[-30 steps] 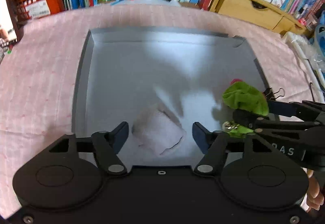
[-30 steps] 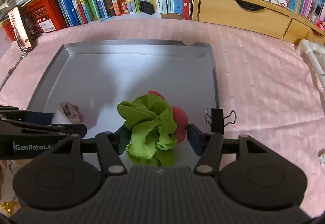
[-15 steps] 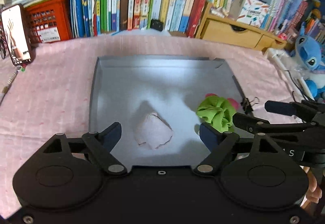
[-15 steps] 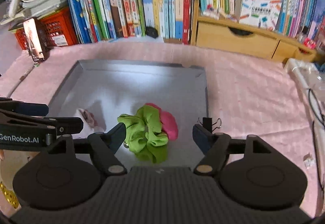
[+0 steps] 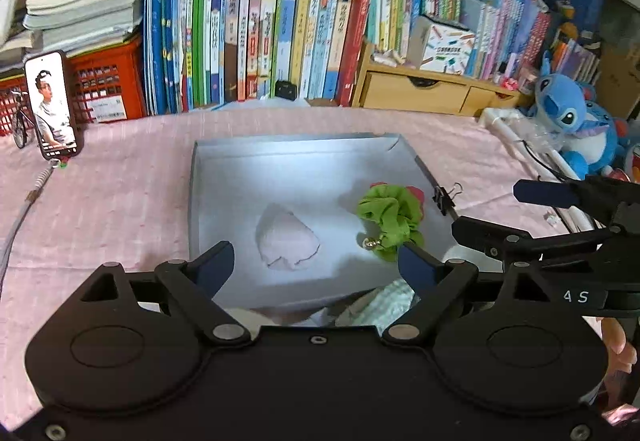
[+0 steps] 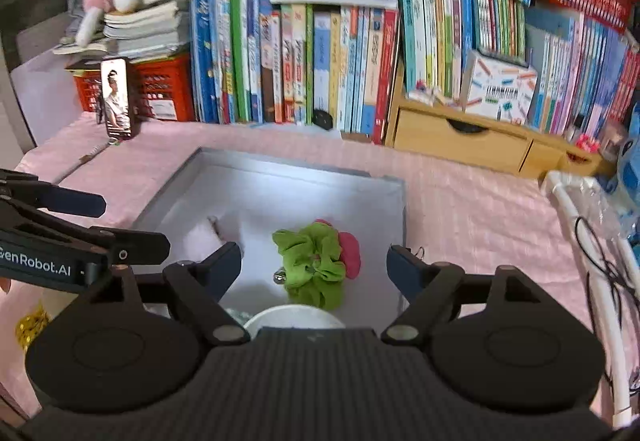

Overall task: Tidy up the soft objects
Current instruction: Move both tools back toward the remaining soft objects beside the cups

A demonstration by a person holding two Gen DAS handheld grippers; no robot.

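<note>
A grey tray [image 5: 248,161] [image 6: 248,177] lies on the pink cloth. In it lie a pale pink soft cloth piece [image 5: 286,241] [image 6: 200,237] and a green scrunchie [image 5: 390,211] [image 6: 314,263] resting on a pink-red soft thing [image 5: 416,193] [image 6: 350,253]. My left gripper [image 5: 316,265] is open and empty, above the tray's near edge, behind the pink cloth piece. My right gripper [image 6: 314,267] is open and empty, raised behind the green scrunchie. Each gripper shows in the other's view, the right one [image 5: 520,217] and the left one [image 6: 100,221].
A black binder clip [image 5: 444,197] sits on the tray's right edge. A white bowl rim [image 6: 294,315] and pale soft items [image 5: 380,301] lie just below the grippers. Books, a red crate [image 5: 108,81], a phone [image 5: 52,105], wooden drawers [image 6: 460,137] and a blue plush [image 5: 568,125] line the back.
Both grippers have pulled back and up from the tray. The right gripper has opened and let go of the green scrunchie, which now lies in the tray.
</note>
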